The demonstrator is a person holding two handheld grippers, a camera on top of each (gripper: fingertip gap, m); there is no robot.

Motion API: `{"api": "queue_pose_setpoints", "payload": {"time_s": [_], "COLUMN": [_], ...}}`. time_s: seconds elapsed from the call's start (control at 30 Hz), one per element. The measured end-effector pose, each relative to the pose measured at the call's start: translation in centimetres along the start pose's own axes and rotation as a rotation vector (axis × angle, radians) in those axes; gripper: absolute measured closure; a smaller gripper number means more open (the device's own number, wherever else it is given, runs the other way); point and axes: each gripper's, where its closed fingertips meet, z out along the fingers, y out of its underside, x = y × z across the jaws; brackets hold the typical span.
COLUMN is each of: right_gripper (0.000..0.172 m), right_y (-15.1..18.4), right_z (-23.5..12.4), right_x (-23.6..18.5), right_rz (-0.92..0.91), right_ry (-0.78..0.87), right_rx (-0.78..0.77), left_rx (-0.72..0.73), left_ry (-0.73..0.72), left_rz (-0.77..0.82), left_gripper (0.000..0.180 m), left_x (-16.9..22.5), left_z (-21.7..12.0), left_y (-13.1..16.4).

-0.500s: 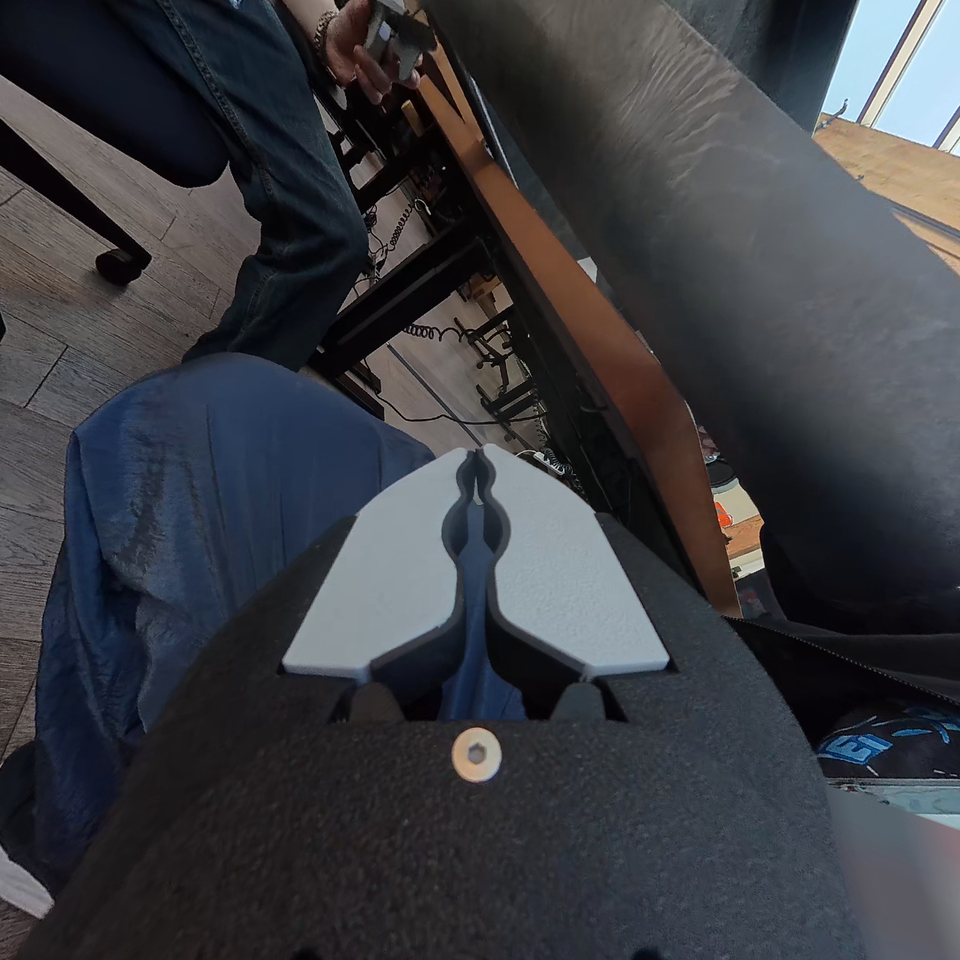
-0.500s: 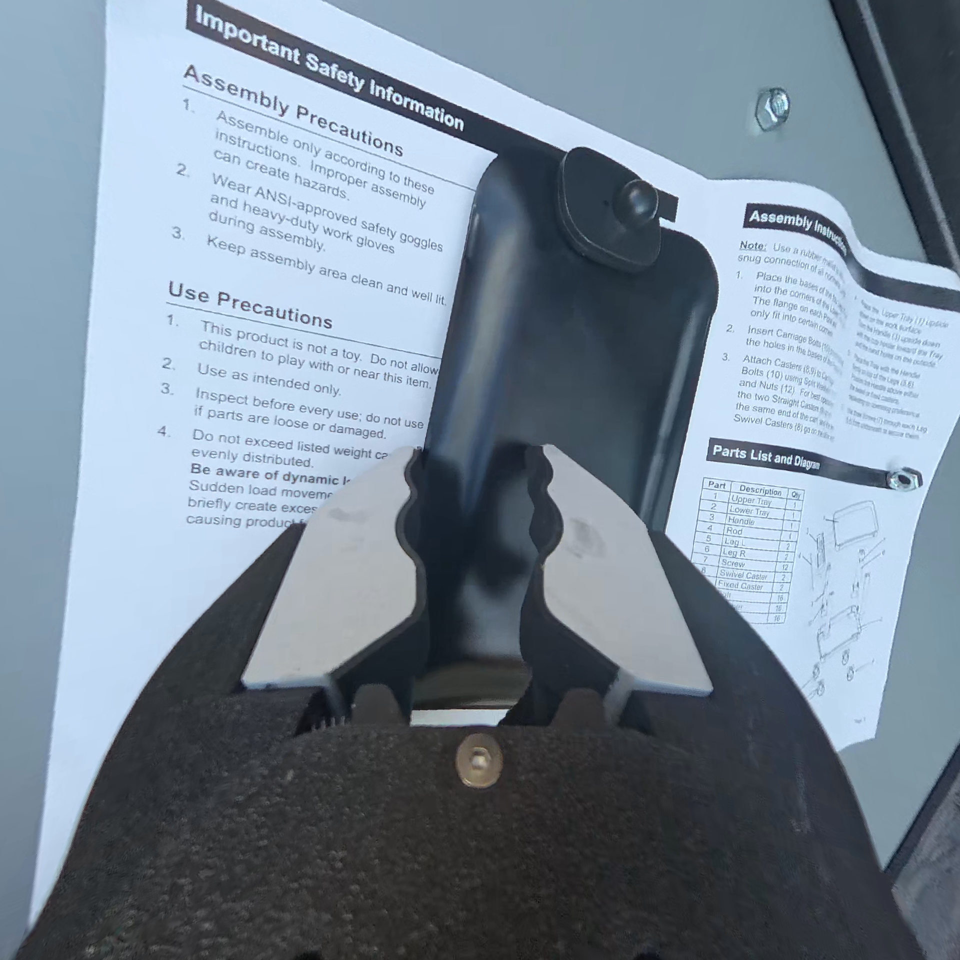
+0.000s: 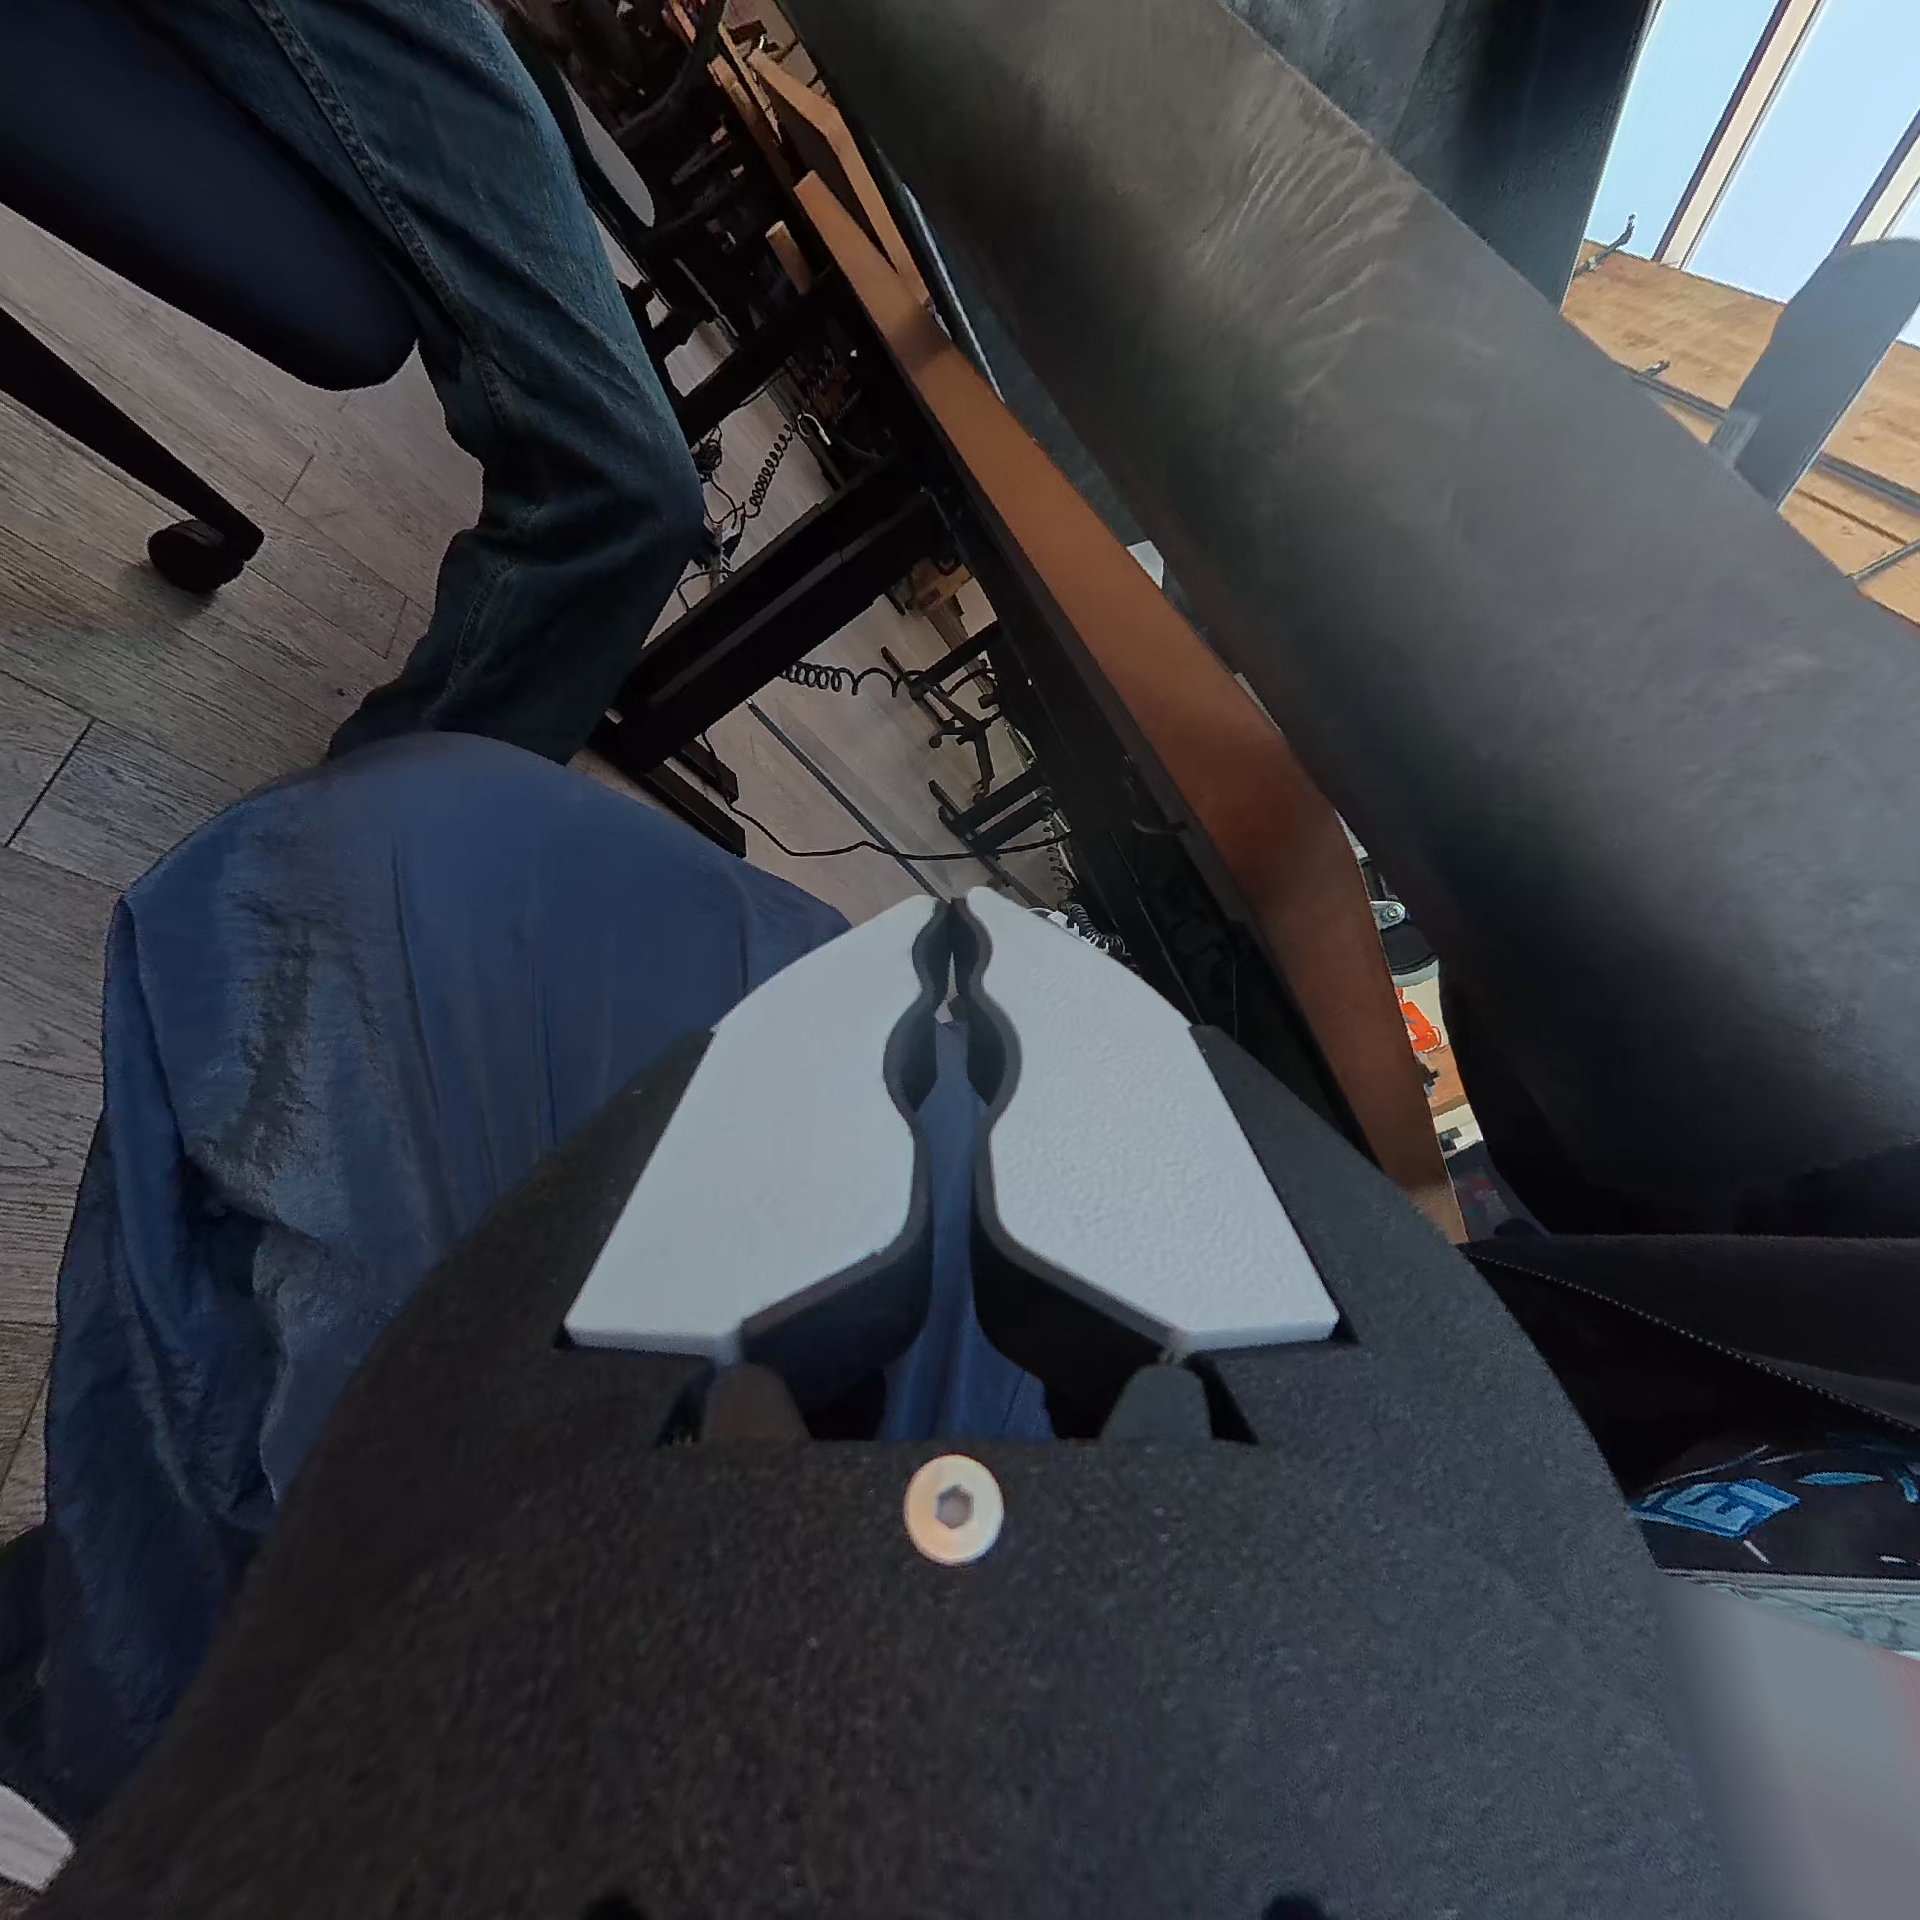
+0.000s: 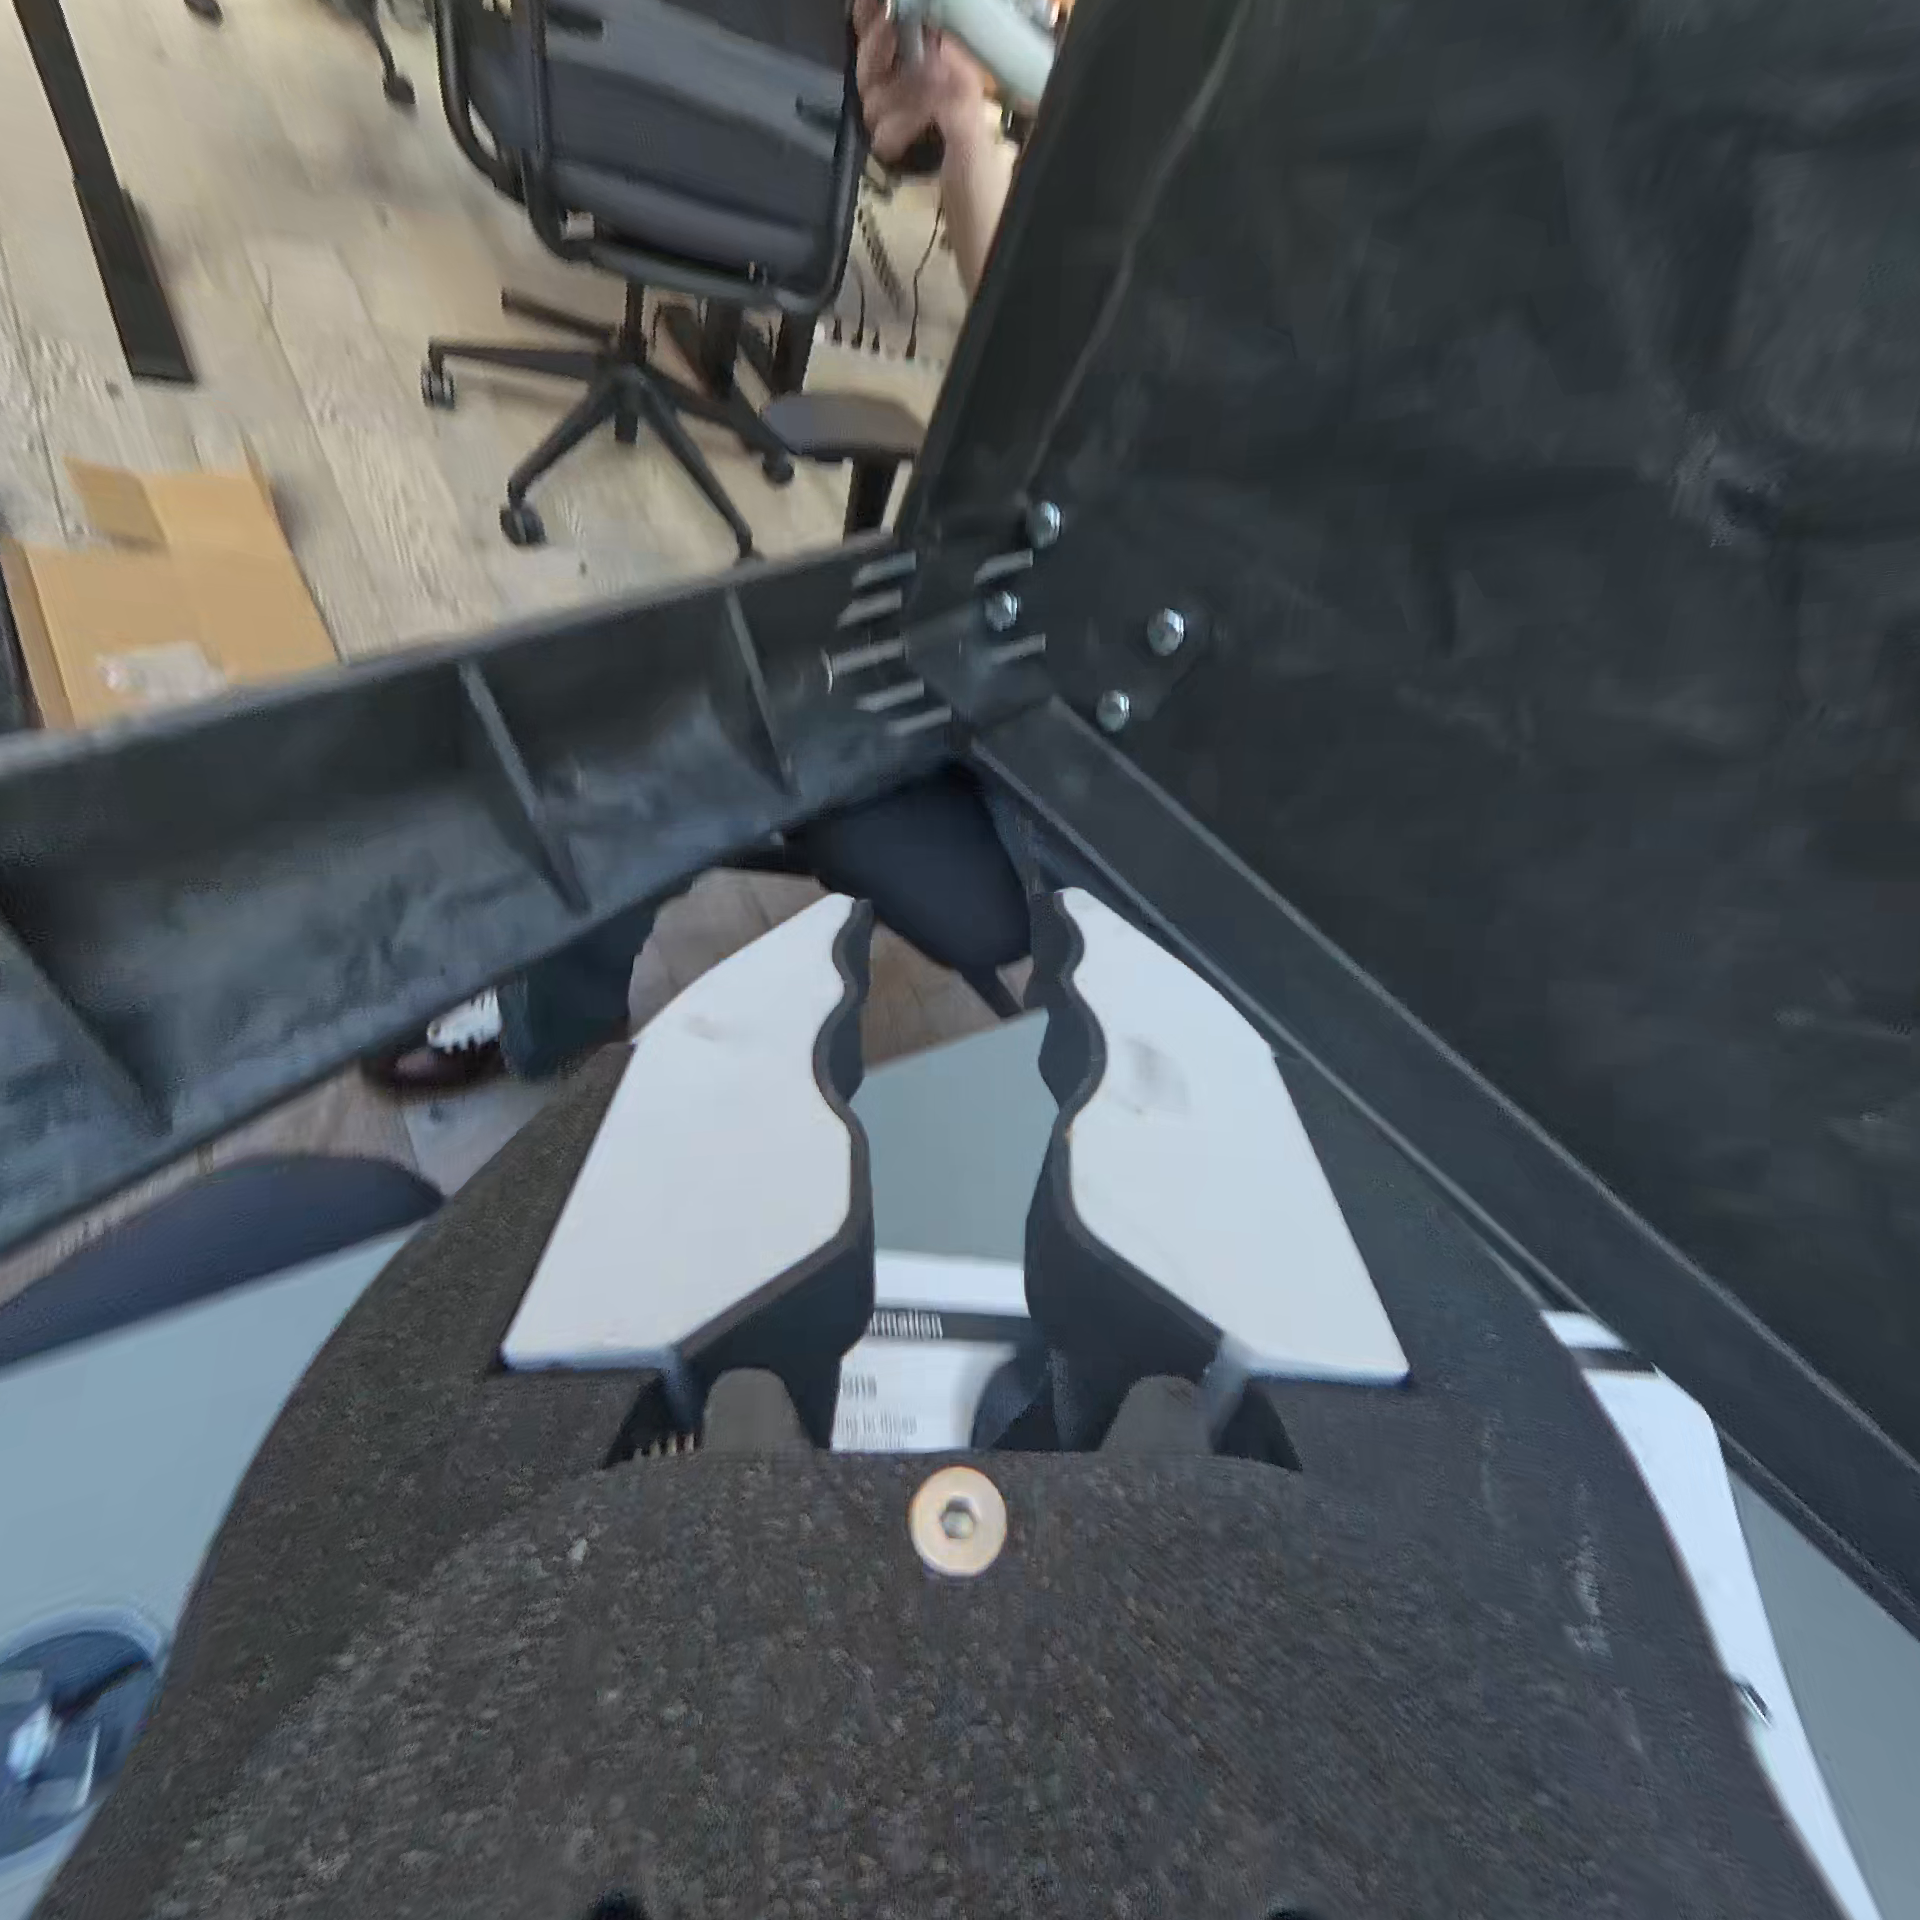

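Observation:
In the left wrist view my left gripper [image 3: 954, 916] is shut, its fingertips meeting with nothing between them. It hangs over a blue trouser leg [image 3: 416, 1039], beside a big black panel [image 3: 1455, 520]. In the right wrist view my right gripper [image 4: 956, 914] is open, and only floor and grey table show between its fingers. It points at the corner of a black plastic tray [image 4: 1455, 468], where a ribbed rim [image 4: 416, 810] meets bolts [image 4: 1166, 629]. A printed white sheet [image 4: 1662, 1538] lies on the grey table [image 4: 156, 1455] under the gripper.
A wooden table edge [image 3: 1195, 727] runs beside the black panel. A person in jeans [image 3: 520, 364] sits on a dark chair to the left. In the right wrist view an office chair [image 4: 675, 156] and a cardboard box [image 4: 156, 592] stand on the wood floor beyond the tray. My right gripper's tips are some 15 centimetres from the ribbed rim [image 4: 416, 810].
The right wrist view has swung up from the sheet to the tray corner. The black flat part that stood between its fingers is gone from between them. The left gripper stays shut.

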Motion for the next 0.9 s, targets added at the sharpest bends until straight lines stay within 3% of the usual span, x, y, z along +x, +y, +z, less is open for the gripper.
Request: {"api": "queue_pose_setpoints", "payload": {"time_s": [0.17, 0.4, 0.57, 0.9], "right_gripper": [0.141, 0.145, 0.146, 0.146], "right_y": [-5.7, -6.7, -6.0, -4.3], "right_z": [8.0, 17.0, 20.4, 23.9], "right_x": [0.1, 1.2, 2.1, 3.9], "right_rz": [0.096, 0.212, 0.254, 0.3], "right_ry": [0.103, 0.222, 0.262, 0.275], "right_rx": [0.191, 0.189, 0.18, 0.176], "left_rx": [0.0, 0.039, 0.035, -0.003], "left_ry": [-0.02, -0.056, -0.073, -0.073], "left_rz": [0.009, 0.002, -0.013, -0.044], "left_gripper": [0.18, 0.18, 0.18, 0.18], "left_x": [-0.2, -0.8, -1.6, -2.6], "left_z": [-0.7, -2.3, -2.5, -1.2], "left_y": [0.1, -0.6, -0.6, -0.2]}}
